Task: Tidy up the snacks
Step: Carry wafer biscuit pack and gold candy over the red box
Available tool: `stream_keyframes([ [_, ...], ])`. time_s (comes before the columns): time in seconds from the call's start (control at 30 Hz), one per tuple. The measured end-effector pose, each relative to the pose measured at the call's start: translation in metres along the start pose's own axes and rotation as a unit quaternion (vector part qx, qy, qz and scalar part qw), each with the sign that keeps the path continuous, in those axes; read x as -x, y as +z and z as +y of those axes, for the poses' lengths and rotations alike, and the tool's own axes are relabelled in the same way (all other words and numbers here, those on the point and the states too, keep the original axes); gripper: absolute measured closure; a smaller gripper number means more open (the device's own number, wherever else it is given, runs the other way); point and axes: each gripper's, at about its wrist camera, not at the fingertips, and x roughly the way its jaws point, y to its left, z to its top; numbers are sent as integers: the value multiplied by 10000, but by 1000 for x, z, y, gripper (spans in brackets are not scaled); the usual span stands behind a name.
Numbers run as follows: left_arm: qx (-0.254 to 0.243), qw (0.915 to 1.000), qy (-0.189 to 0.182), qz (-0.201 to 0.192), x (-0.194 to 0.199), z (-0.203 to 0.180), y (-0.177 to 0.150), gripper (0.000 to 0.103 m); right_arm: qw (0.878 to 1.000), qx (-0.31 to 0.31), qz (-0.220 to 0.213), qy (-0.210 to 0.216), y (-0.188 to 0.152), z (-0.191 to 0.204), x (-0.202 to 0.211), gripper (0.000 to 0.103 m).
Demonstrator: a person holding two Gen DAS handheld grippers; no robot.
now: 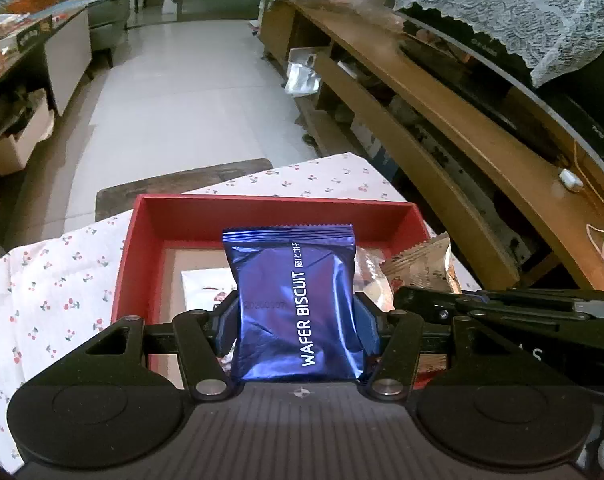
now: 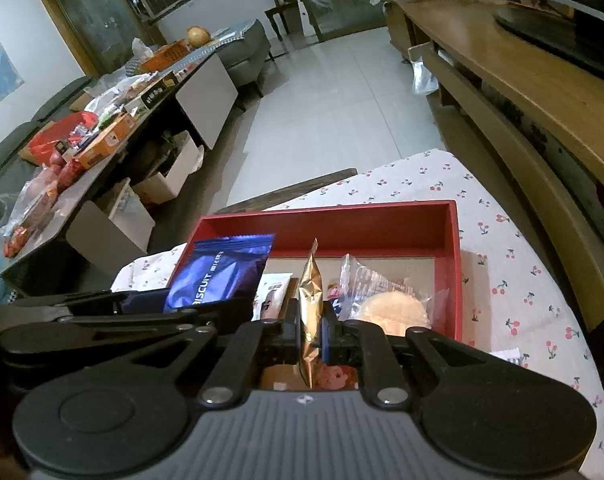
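Observation:
My left gripper [image 1: 296, 320] is shut on a blue wafer biscuit packet [image 1: 294, 304] and holds it upright over the near part of a red tray [image 1: 270, 210]. The packet also shows in the right wrist view [image 2: 218, 276]. My right gripper [image 2: 310, 328] is shut on a thin gold snack packet [image 2: 310, 300], held edge-on above the same red tray [image 2: 341, 216]. In the tray lie a clear-wrapped round cake [image 2: 393, 312] and a white packet [image 2: 272, 292]. A brown snack packet [image 1: 421, 264] lies at the tray's right side.
The tray sits on a table with a cherry-print cloth [image 2: 513, 264]. A long wooden TV cabinet [image 1: 441, 92] runs along the right. A cluttered low table [image 2: 102, 128] with boxes stands to the left across the tiled floor [image 1: 182, 100].

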Motion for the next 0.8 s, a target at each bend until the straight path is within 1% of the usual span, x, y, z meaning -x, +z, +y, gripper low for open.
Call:
stream_keyframes([
  [0.33,33,9997,228,63,-20,5,8,39,9999,19,109,-123,9,-5,-27,85],
  [0.8,168,9981,539,233,-49,15,8,39,9992,74,334,-186,13,-12,-66,85],
])
